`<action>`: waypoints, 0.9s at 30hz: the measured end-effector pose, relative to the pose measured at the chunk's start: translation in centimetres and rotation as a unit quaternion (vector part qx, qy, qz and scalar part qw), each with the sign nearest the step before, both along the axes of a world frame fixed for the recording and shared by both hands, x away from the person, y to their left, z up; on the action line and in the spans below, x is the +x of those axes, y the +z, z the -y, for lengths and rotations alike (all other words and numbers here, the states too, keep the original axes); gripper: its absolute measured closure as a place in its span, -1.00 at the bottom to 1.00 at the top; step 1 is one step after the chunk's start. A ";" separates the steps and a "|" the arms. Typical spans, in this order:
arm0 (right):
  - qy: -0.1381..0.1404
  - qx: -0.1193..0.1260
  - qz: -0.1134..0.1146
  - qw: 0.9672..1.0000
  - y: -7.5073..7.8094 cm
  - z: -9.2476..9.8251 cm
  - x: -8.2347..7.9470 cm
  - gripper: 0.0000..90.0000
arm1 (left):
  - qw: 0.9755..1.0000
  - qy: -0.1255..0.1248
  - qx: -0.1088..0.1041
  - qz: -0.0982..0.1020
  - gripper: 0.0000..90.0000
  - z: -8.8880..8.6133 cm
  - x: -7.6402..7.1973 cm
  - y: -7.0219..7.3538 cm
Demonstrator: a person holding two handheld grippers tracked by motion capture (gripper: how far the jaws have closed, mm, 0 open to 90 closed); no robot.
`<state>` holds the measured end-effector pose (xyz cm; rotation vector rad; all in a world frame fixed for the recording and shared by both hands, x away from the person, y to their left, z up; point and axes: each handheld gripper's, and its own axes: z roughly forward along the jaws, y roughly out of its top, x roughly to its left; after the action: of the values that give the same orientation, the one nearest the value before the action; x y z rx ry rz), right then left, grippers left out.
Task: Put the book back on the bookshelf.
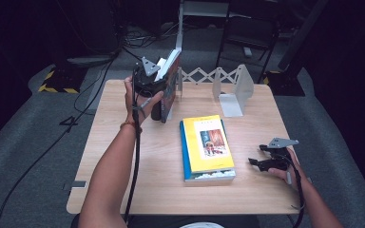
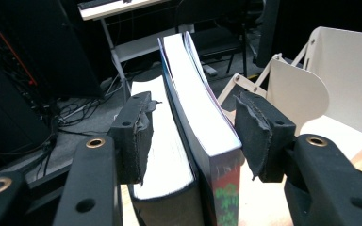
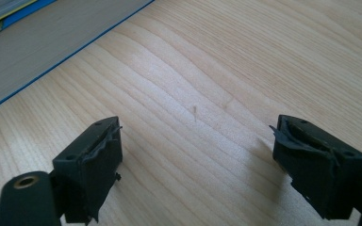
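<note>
Pale wooden tabletop (image 1: 138, 161) on grey carpet is where we work. Our left gripper (image 2: 191, 141) straddles two upright books at the far left edge: a thick black-covered book (image 2: 165, 165) and a colourful paperback with white pages (image 2: 195, 108), standing beside a white metal bookend (image 1: 235, 88). Its pads stand clear of both covers, released. Our right gripper (image 3: 195, 162) rests wide open near a flat yellow-and-blue book (image 1: 206, 147).

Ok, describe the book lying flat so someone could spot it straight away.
Start at the wooden table, then go to its middle, in front of the white bookend. The yellow-covered book lies flat there with a blue spine, whereas the other books stand upright at the back.
</note>
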<state>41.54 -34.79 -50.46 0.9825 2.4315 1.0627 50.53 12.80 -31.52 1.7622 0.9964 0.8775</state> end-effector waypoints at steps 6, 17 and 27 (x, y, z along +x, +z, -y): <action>0.000 0.000 0.000 1.000 0.0 0.0 0.0 -0.64 | 1.000 -0.012 0.001 -0.001 0.04 -0.4 -0.9 -0.1; -0.001 0.000 0.000 1.000 0.0 0.0 0.0 -0.64 | 1.000 -0.020 -0.003 -0.002 0.03 -1.6 -2.8 -1.2; -0.001 0.000 0.001 1.000 0.0 0.0 0.0 -0.64 | 0.998 -0.046 0.022 -0.024 0.00 -2.3 -5.0 -4.0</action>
<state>41.52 -34.78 -50.47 0.9845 2.4280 1.0628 45.50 15.15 -35.48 1.8587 0.9259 0.8081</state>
